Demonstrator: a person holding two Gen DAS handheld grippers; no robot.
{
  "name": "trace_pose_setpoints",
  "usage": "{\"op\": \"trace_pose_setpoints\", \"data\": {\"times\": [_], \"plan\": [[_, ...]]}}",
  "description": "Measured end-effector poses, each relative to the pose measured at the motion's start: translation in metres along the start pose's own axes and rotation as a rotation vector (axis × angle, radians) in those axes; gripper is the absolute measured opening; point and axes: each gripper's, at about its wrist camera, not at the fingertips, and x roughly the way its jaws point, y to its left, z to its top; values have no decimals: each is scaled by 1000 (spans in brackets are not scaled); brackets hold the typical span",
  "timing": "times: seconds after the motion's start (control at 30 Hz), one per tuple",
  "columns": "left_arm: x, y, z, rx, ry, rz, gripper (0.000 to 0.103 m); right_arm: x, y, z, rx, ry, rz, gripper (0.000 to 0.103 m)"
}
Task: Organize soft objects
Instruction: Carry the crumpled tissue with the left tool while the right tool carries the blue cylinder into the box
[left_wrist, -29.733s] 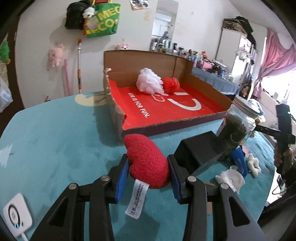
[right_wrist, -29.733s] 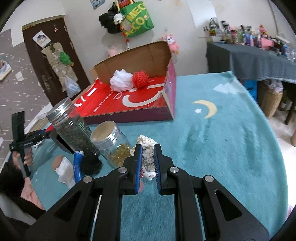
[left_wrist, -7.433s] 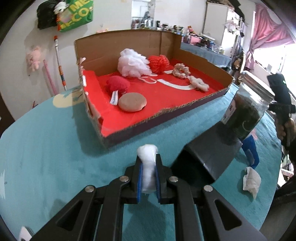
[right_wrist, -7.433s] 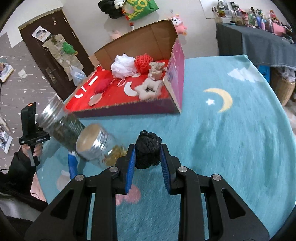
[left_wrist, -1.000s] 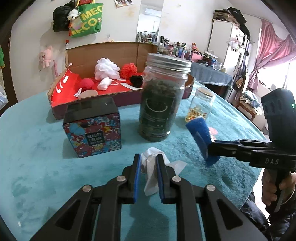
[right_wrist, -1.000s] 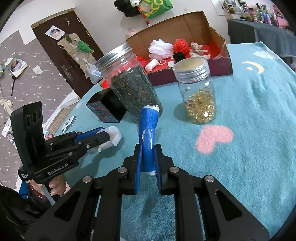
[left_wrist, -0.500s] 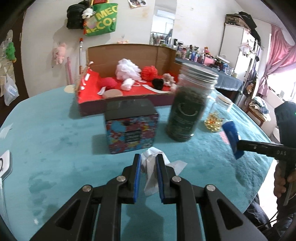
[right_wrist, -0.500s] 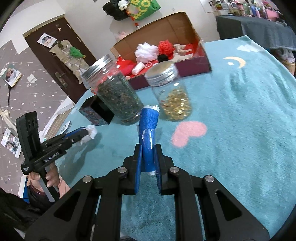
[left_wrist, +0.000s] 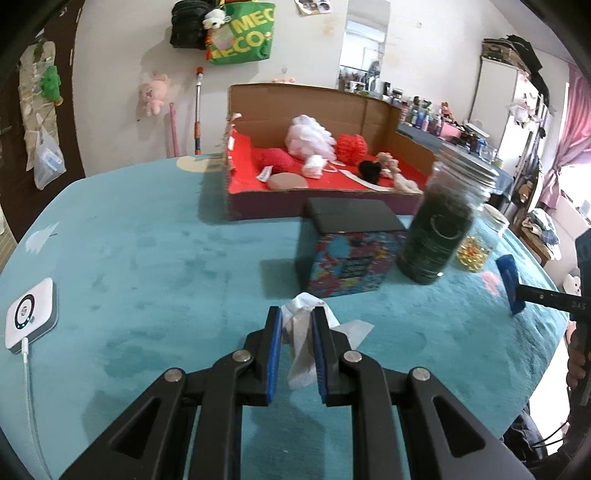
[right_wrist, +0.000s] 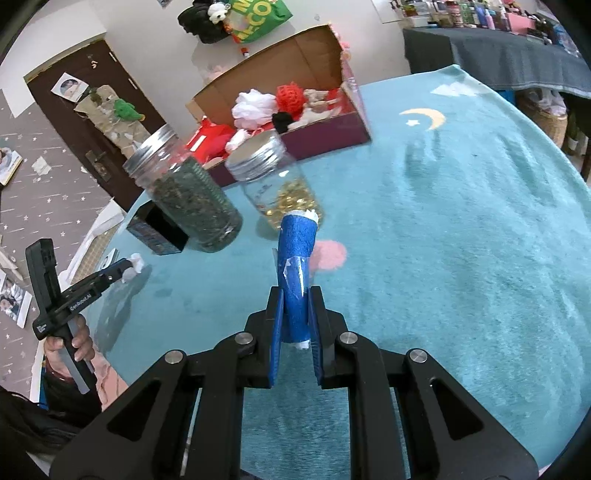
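1. Left gripper (left_wrist: 296, 332): fingers pinch the white tissue (left_wrist: 304, 339) above the tabletop (left_wrist: 147, 258).
2. Right gripper (right_wrist: 297, 314): fingers clamp the blue roll (right_wrist: 297, 258), upright.
3. The box (left_wrist: 314, 206) lies ahead, beyond the jars; left hand looks nearer.

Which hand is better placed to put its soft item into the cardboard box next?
Probably the left. Its tongs, shut on the white tissue, face the cardboard box with only the patterned tin near the path. From the right tongs, shut on the blue roll, both jars stand before the box.
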Motion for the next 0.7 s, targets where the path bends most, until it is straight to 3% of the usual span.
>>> {"op": "trace_pose_setpoints", "data": {"times": [0.7], "plan": [[38,37,36,53,43,24,17,6,-26,39,-69,40,-131,13]]}}
